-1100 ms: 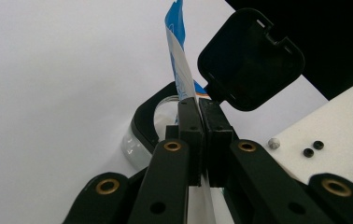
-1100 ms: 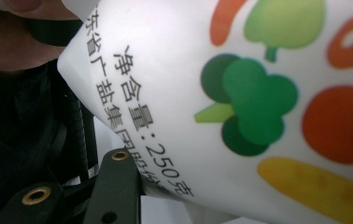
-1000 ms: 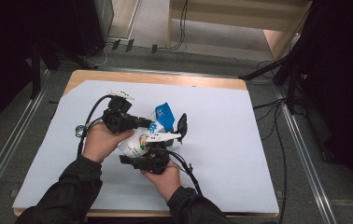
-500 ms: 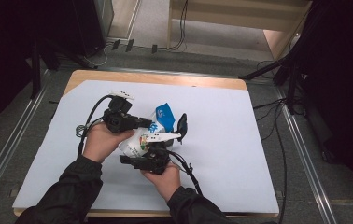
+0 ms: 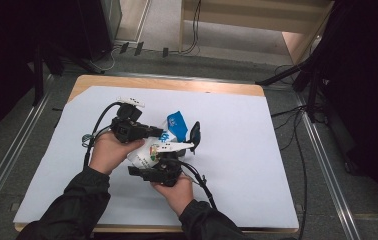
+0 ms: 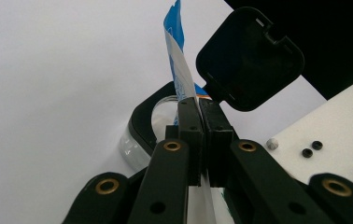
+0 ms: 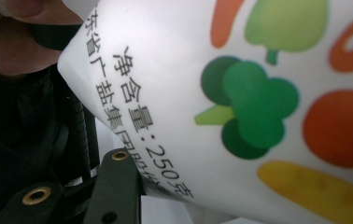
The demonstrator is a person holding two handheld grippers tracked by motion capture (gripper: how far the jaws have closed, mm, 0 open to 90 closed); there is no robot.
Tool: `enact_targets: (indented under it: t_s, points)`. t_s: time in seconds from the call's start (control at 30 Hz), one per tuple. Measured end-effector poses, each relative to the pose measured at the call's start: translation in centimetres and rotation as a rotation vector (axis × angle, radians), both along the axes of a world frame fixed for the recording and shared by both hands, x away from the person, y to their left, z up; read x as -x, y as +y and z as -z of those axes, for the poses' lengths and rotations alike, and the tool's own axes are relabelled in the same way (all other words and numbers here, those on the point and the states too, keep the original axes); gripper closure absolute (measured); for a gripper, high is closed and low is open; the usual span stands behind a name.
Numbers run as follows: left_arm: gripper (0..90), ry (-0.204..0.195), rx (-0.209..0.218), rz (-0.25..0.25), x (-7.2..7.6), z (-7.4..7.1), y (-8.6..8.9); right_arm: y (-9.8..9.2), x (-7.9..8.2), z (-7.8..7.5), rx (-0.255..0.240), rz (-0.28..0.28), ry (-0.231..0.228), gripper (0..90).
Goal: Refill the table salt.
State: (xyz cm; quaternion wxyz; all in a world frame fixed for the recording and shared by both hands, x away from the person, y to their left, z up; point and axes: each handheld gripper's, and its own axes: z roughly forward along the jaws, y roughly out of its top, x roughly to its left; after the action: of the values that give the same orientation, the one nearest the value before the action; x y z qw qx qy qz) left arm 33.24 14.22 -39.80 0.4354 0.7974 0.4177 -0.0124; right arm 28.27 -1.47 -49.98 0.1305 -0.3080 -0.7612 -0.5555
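A white bag point(image 5: 144, 152) with a blue top point(image 5: 177, 121) is held over the table between both hands. My left gripper point(image 6: 201, 135) is shut on the bag's thin upper edge point(image 6: 177, 70); in the high view the left gripper point(image 5: 163, 135) reaches in from the left. My right gripper point(image 5: 164, 158) comes from below and grips the bag's body. In the right gripper view the bag point(image 7: 240, 88), printed with vegetables and black text, lies against one black finger point(image 7: 114, 186); the other finger is hidden. Beyond the bag stands a clear container point(image 6: 139, 128) with its black lid point(image 6: 249, 56) flipped open.
The pale sheet point(image 5: 257, 150) covers the wooden table point(image 5: 177, 84). Cables trail from both grippers point(image 5: 202, 185). The open lid point(image 5: 195, 132) stands right of the bag. Metal rails point(image 5: 322, 150) and floor cables run beside the table.
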Motion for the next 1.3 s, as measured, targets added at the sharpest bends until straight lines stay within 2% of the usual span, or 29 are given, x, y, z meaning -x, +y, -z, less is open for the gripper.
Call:
enact_targets:
  t_s: [0.27, 1.3]
  points:
    - [89.3, -0.013, -0.001, 0.001, 0.06, -0.07, -0.06, -0.05, -0.03, -0.02, -0.008, 0.0, 0.001, 61.9]
    - [89.1, -0.007, -0.001, 0.0, 0.06, -0.03, -0.17, -0.04, -0.04, -0.01, -0.008, -0.001, 0.001, 62.0]
